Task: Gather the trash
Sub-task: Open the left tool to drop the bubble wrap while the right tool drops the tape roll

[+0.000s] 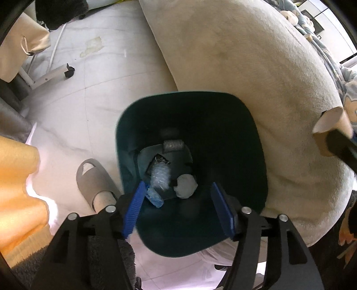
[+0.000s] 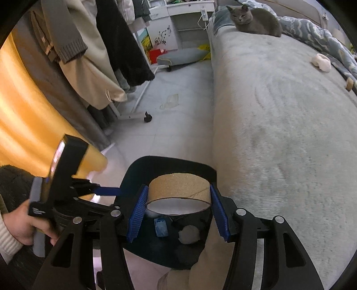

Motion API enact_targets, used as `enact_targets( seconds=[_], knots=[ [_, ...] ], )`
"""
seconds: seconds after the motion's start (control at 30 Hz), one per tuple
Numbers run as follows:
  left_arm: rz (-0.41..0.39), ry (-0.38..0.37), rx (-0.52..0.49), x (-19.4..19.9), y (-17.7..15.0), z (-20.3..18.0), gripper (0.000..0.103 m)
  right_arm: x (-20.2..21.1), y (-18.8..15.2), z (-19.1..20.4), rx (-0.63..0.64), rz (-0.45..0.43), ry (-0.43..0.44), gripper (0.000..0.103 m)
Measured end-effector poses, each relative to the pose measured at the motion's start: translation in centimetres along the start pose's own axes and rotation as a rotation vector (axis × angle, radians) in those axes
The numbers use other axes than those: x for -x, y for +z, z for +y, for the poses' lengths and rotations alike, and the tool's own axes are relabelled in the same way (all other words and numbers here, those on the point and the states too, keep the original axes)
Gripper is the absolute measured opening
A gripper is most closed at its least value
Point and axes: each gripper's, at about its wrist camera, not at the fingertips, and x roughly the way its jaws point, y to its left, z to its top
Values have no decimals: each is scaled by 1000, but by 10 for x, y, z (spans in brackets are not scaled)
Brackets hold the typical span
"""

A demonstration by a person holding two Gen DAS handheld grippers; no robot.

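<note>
A dark teal trash bin (image 1: 241, 142) stands on the floor beside the bed. Inside lie a white crumpled wad (image 1: 185, 186), a clear plastic wrapper (image 1: 159, 176), a blue scrap (image 1: 154, 197) and a grey roll (image 1: 173, 146). My left gripper (image 1: 178, 209) is open and empty right above the bin's mouth. My right gripper (image 2: 178, 212) is shut on a cardboard tape roll (image 2: 178, 185) and holds it over the bin (image 2: 142, 169). The roll also shows at the right edge of the left wrist view (image 1: 330, 131).
A grey cat (image 2: 256, 20) sits on the bed (image 2: 279, 111). A white wad (image 2: 321, 62) and a small brown piece (image 2: 349, 83) lie on the bed. A clothes rack (image 2: 138, 116) with hanging coats stands left. An orange curtain (image 2: 26, 125) hangs nearby. My slippered foot (image 1: 93, 178) is beside the bin.
</note>
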Motion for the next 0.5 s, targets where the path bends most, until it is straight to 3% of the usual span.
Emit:
enact_targets(
  seconds=[0.5],
  knots=[
    [-124,8,65,39,-8,41,68,-66,-23,46,169,214,-29,56]
  ],
)
